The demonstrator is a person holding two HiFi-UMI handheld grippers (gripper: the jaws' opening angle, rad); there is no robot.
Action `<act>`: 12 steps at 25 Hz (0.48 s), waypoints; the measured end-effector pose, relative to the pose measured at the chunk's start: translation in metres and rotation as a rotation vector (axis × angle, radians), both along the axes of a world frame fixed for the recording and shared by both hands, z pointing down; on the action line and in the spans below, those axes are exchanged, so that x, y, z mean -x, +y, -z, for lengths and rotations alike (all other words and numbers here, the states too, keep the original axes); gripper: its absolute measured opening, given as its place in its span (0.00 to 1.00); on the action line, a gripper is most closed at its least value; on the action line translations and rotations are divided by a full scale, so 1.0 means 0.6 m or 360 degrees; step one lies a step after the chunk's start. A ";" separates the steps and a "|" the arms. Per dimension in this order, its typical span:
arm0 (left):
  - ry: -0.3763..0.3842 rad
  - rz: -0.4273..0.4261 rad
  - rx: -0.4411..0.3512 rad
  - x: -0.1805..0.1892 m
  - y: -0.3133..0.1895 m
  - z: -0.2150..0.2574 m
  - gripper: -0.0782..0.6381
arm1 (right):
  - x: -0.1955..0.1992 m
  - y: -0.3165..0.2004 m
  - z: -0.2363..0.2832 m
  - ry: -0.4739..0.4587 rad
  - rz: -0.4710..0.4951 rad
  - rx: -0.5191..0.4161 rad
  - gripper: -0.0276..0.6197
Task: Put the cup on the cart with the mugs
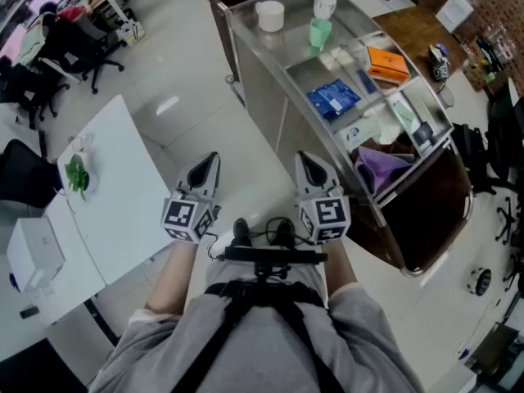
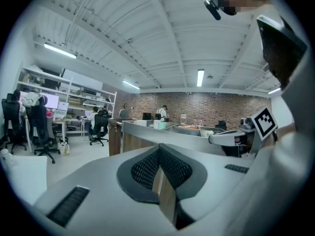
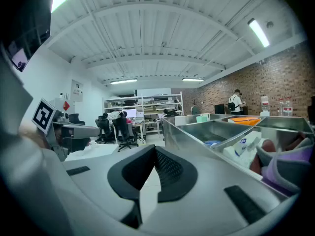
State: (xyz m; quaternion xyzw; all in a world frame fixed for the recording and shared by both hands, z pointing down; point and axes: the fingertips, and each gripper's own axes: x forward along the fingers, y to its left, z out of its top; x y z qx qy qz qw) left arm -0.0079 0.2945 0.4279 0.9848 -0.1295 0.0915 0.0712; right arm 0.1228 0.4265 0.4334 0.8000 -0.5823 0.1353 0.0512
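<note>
Green cup (image 1: 320, 33) stands at the far end of the steel cart (image 1: 260, 72) in the head view, just beside a white mug (image 1: 325, 6) and near a white cup (image 1: 269, 15). The left gripper (image 1: 211, 158) and right gripper (image 1: 303, 155) hang side by side over the floor, between a white table (image 1: 123, 195) and the cart.

In the left gripper view, the left gripper (image 2: 158, 149) has its tips together and grasps nothing; the cart (image 2: 147, 132) lies ahead.

In the right gripper view, the right gripper (image 3: 155, 149) is fully closed and empty. The cart (image 3: 182, 132) runs along its right, and the green cup (image 3: 201, 118) shows at its far end.
</note>
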 end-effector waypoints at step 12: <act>-0.0011 0.0239 -0.0028 -0.006 0.011 0.003 0.11 | -0.014 -0.018 -0.031 -0.0114 0.0198 0.0074 0.05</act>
